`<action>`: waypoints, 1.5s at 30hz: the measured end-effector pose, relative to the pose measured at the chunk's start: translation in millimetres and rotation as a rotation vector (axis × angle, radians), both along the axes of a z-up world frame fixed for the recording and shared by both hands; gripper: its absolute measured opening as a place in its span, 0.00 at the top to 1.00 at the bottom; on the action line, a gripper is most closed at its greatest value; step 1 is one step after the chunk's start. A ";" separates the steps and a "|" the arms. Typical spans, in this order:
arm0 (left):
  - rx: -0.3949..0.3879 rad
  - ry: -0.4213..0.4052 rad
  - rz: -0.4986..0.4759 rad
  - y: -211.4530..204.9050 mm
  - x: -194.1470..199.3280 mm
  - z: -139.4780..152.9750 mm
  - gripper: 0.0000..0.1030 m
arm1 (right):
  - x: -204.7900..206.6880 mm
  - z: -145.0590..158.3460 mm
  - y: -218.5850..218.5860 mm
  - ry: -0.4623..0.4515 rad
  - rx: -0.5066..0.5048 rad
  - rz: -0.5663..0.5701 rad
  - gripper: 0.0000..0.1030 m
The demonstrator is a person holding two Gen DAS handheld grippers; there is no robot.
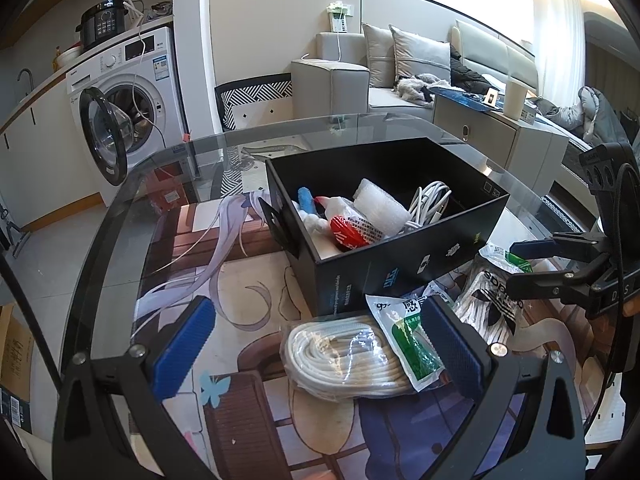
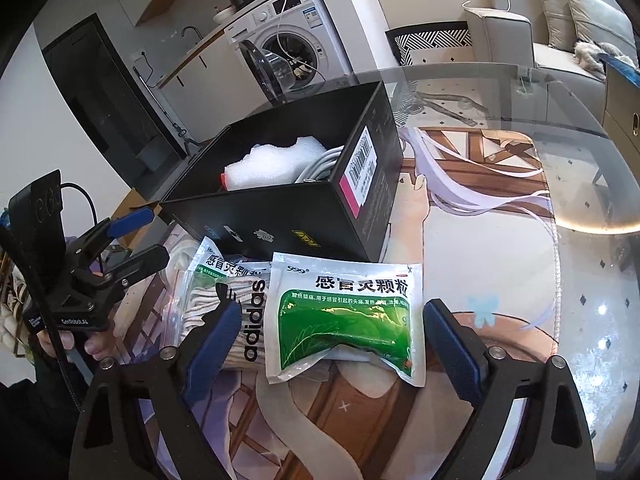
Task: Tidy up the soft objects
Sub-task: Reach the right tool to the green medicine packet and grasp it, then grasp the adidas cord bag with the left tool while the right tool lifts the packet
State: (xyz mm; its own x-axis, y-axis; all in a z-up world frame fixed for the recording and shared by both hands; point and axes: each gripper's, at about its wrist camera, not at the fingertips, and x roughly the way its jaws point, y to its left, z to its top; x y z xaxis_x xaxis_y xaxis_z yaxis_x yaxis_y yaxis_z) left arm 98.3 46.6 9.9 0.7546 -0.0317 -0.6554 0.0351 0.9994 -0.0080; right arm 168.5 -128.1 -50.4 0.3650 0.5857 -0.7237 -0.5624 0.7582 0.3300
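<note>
Step in hand, as judged: the green-and-white medicine sachet (image 2: 344, 320) is lined up for pickup by the right gripper (image 2: 332, 336) and is to be dropped into the black box (image 2: 280, 216). The sachet lies flat on the glass worktop (image 2: 520, 264) just in front of the box, its left edge overlapping the bagged adidas socks (image 2: 240, 320). A flat foil pack gives little to pinch — the fingers should be brought low, one blue pad (image 2: 218, 330) kept off the sock bag so only the sachet is taken. The pack should be pinched across its width near the puffed lower part, then lifted clear of the box wall before release.

Right gripper: held above the sachet, angled down toward the box, fingers wide apart, nothing held.

Left gripper (image 1: 320, 344): hovering lower in front of the box, fingers apart and empty — the bagged white rope coil (image 1: 340, 356) sits between them on the worktop, untouched as far as can be seen. A second sachet (image 1: 408, 336) overlaps the coil's right side.

Already inside the box: white foam sheet (image 1: 380, 208), white cable (image 1: 430, 200), a red-and-white packet (image 1: 352, 228), and a blue-and-white plush item (image 1: 308, 204). Coil, socks and both sachets are still outside, all just in front of the box.
</note>
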 end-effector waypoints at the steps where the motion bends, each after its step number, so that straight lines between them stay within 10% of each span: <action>1: -0.001 0.000 0.000 0.0 0.0 0.0 0.00 | 0.6 -0.3 -0.4 0.001 0.002 0.000 0.09; 16: 0.001 -0.001 -0.013 -5.6 -0.5 -0.7 0.00 | -2.5 -1.8 0.4 0.011 0.038 0.031 0.18; 32: 0.002 -0.001 -0.013 -5.8 -1.0 -0.5 0.00 | 2.6 2.7 -20.4 0.006 0.057 0.015 0.71; 45: -0.010 -0.002 -0.025 -5.1 -2.6 2.4 0.00 | -7.5 29.9 -30.5 -0.105 0.049 -0.005 0.87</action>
State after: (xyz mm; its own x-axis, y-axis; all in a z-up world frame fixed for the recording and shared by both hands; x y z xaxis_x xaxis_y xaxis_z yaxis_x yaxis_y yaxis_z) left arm 95.7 41.5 12.3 0.7551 -0.0572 -0.6531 0.0601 0.9980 -0.0178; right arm 161.0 -158.6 -20.6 0.4402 0.6177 -0.6517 -0.5919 0.7454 0.3067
